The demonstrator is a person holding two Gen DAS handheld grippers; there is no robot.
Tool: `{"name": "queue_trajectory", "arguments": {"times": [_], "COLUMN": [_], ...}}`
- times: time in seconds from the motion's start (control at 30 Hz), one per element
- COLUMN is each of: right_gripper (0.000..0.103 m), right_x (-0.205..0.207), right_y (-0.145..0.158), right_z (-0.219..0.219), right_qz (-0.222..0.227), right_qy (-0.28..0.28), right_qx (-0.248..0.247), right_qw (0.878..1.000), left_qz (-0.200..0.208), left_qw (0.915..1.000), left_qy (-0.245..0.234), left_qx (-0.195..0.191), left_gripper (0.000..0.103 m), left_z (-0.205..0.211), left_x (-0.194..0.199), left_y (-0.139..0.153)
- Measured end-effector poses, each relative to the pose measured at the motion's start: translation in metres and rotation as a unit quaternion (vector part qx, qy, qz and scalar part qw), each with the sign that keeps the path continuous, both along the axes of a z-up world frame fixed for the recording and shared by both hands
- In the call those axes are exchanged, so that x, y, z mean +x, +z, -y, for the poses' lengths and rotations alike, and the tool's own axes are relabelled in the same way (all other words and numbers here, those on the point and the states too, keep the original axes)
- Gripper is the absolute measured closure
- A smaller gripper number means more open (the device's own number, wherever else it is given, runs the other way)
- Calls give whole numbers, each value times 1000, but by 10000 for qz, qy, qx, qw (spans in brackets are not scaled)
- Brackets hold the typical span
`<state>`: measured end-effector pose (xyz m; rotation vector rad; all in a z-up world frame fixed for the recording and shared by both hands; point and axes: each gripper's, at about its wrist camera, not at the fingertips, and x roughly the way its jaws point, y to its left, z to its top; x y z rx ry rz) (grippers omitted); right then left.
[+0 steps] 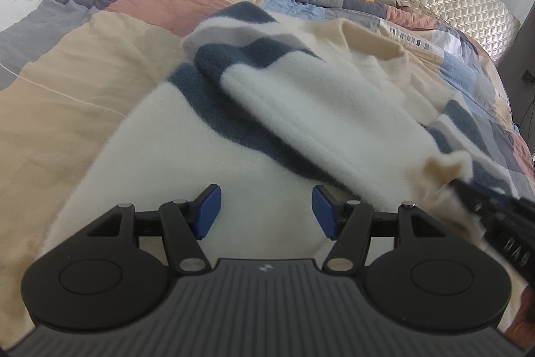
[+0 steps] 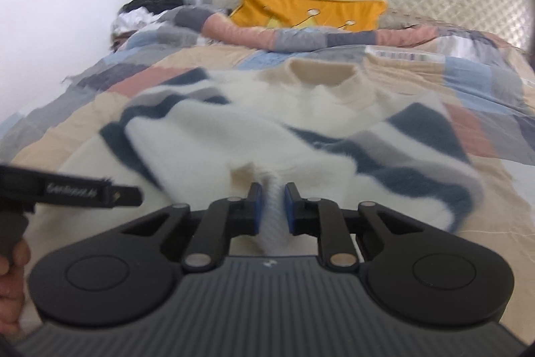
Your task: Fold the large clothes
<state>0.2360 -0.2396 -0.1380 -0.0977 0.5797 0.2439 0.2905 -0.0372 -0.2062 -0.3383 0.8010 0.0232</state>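
Tilting down over the bed (image 2: 501, 223), right hand-held gripper (image 2: 272, 206) is pinching the sweater (image 2: 200, 136) cuff; left hand-held gripper (image 1: 266, 211) is hovering open, empty.

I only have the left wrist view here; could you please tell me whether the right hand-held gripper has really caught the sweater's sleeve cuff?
Observer: Yes. In the right wrist view, the right hand-held gripper has both pads pressed on the ribbed cuff of the striped sweater.
Operator: Thank you. My view only shows a corner of the other sleeve; how does it lie?
Observer: The other sleeve lies out to the side on the patchwork quilt, not yet folded in.
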Motion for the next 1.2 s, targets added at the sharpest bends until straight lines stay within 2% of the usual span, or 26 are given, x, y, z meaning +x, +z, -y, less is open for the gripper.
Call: {"name": "queue_trajectory", "arguments": {"times": [0.2, 0.3, 0.4, 0.57, 0.73, 0.77, 0.83, 0.87, 0.93, 1.07, 1.13, 1.2], "right_gripper": [88, 87, 88, 88, 87, 86, 73, 61, 58, 60, 60, 64], "right_x": [5, 9, 11, 13, 11, 9, 2, -1, -6, -13, -11, -7], "right_y": [7, 3, -5, -16, -10, -7, 2, 6, 14, 30, 33, 29], "right_z": [34, 53, 73, 86, 89, 90, 92, 94, 96, 92, 85, 78], "right_qz": [51, -155, -395, -610, -645, -615, -468, -350, -125, 403, 479, 357], "right_qy": [-843, -1520, -1907, -2098, -2204, -2257, -2426, -2509, -2502, -1856, -1486, -1183], "right_qx": [384, 502, 895, 1249, 1474, 1509, 1484, 1431, 1383, 1600, 1693, 1770], "right_qw": [9957, 9870, 9768, 9678, 9621, 9605, 9576, 9567, 9582, 9687, 9731, 9764], "left_qz": [23, 13, 18, 9, 10, 4, 4, 3, 1, 12, 9, 0], "left_qw": [10000, 10000, 10000, 10000, 10000, 10000, 10000, 10000, 10000, 10000, 10000, 10000], "left_qy": [0, 2, 4, -20, -20, -17, -6, -3, 1, -25, -28, -19], "left_qx": [39, 31, 21, 49, 46, 44, 26, 13, -13, -33, -22, -32], "left_gripper": [37, 37, 36, 36, 36, 36, 36, 36, 36, 36, 36, 35], "left_z": [1, 1, 1, 0, 1, 1, 0, 0, 0, 0, -1, -1], "left_x": [-2, -3, -3, -3, -3, -3, -3, -3, -3, -4, -3, -3], "left_y": [1, 1, 1, 0, 0, 0, 1, 1, 2, 2, 2, 2]}}
